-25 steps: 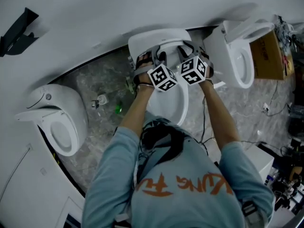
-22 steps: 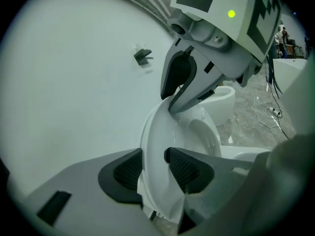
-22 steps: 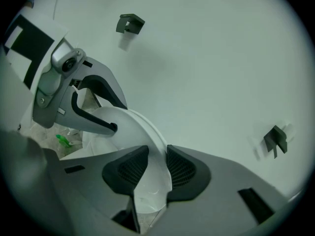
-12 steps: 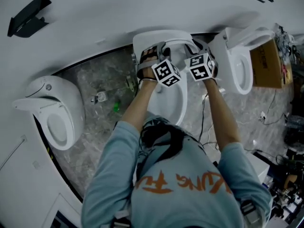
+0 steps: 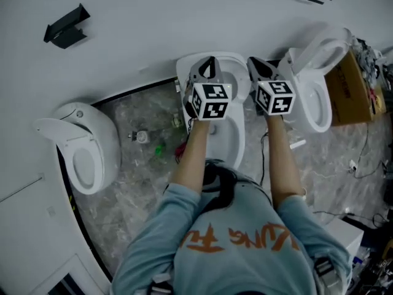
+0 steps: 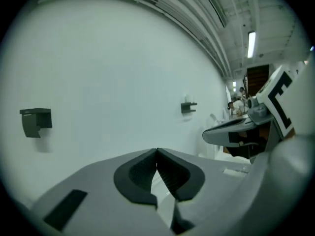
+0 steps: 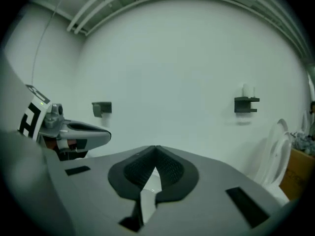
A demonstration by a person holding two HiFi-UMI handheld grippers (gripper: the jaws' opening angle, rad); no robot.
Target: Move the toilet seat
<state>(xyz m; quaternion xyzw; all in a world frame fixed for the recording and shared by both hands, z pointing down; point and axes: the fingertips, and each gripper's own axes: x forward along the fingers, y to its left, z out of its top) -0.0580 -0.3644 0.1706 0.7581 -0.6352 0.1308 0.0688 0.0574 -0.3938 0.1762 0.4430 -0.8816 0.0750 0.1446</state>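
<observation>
Three toilets stand along the far white wall; items as follows.

- Middle toilet: directly below the person, bowl open upward. Its contents cannot be made out.
- Toilet seat: at the far end of the middle toilet, showing between the two grippers from above. It looks raised toward the wall, though the angle leaves this unsure. Neither gripper touches it.
- Left gripper: held up above the middle toilet and aimed at the wall. Its jaws have just been closing and now meet, with nothing between them.
- Right gripper: just beside the left one. Its jaws have also just been closing and now meet, empty.
- Left toilet: well apart from the middle toilet, seat ring down, lid tipped back.
- Right toilet: seat and lid raised.
- Cardboard box: on the floor, touching or just beside the right toilet. Its contents cannot be seen.
- Black wall brackets: two, mounted on the far wall.
</observation>
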